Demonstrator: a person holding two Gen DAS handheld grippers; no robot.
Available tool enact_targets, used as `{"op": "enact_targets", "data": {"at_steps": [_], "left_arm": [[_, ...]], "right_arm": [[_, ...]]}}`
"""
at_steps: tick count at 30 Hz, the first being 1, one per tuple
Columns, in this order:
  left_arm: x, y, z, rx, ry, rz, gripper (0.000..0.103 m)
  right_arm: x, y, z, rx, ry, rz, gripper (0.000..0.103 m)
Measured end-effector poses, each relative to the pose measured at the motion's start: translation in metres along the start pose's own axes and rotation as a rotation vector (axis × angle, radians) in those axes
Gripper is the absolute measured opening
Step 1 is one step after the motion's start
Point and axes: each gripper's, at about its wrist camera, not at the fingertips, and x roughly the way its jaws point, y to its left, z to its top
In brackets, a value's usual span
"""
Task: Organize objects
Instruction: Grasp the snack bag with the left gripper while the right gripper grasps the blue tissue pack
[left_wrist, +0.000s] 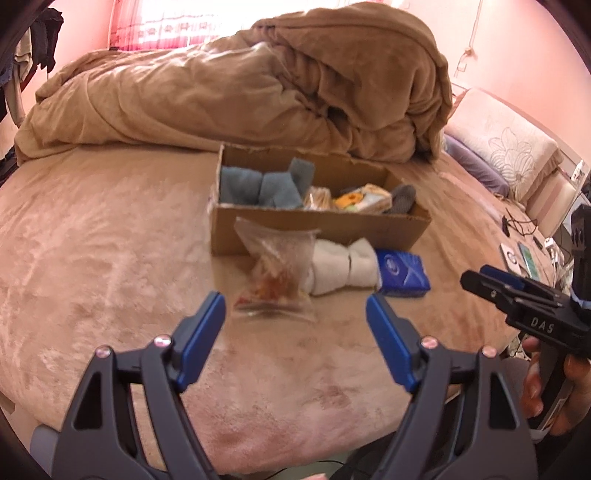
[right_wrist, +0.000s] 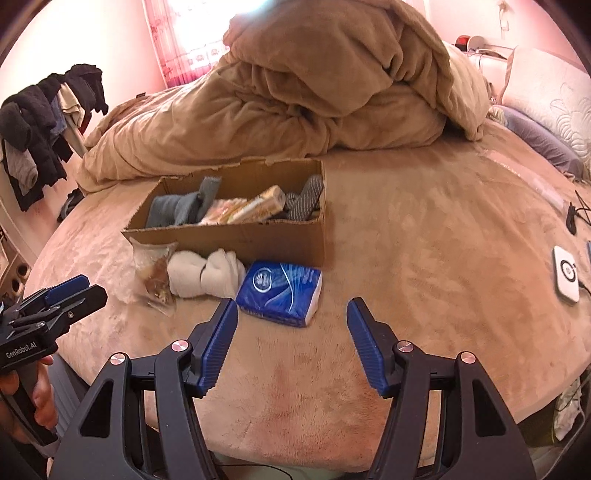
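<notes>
An open cardboard box (left_wrist: 317, 229) (right_wrist: 236, 236) stands on the bed, holding grey-blue cloths, snack packets and a dark patterned sock. In front of it lie a clear plastic bag of snacks (left_wrist: 277, 273) (right_wrist: 153, 273), a rolled white towel (left_wrist: 343, 271) (right_wrist: 205, 273) and a blue tissue pack (left_wrist: 402, 273) (right_wrist: 280, 291). My left gripper (left_wrist: 295, 306) is open and empty, just short of the plastic bag. My right gripper (right_wrist: 291, 314) is open and empty, just short of the tissue pack.
A heaped tan duvet (left_wrist: 258, 85) (right_wrist: 295, 92) lies behind the box. Pillows (left_wrist: 509, 151) are at the far right. A white device (right_wrist: 565, 275) and cables lie at the bed's right edge. Clothes (right_wrist: 40, 122) hang at the left.
</notes>
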Motion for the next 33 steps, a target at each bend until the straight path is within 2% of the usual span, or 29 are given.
{"op": "enact_targets", "data": {"at_steps": [7,22,25,27,33], "left_arm": [[0.028,0.008,-0.008,-0.008,0.034,0.002,0.080],[0.071,0.015,0.001,0.022,0.025,0.001,0.077],[0.079,0.016,0.003,0.025,0.028,0.001,0.069],[0.084,0.017,0.004,0.029,0.030,-0.001,0.059],[0.082,0.015,0.003,0.037,0.016,-0.009,0.051]], "right_arm": [[0.023,-0.004,-0.007,0.008,0.037,-0.002,0.065],[0.073,-0.011,-0.008,0.011,0.081,0.033,0.065],[0.081,-0.010,-0.007,0.015,0.083,0.050,0.065],[0.085,-0.010,-0.005,0.013,0.076,0.056,0.065],[0.092,-0.004,-0.001,0.013,0.063,0.079,0.065]]}}
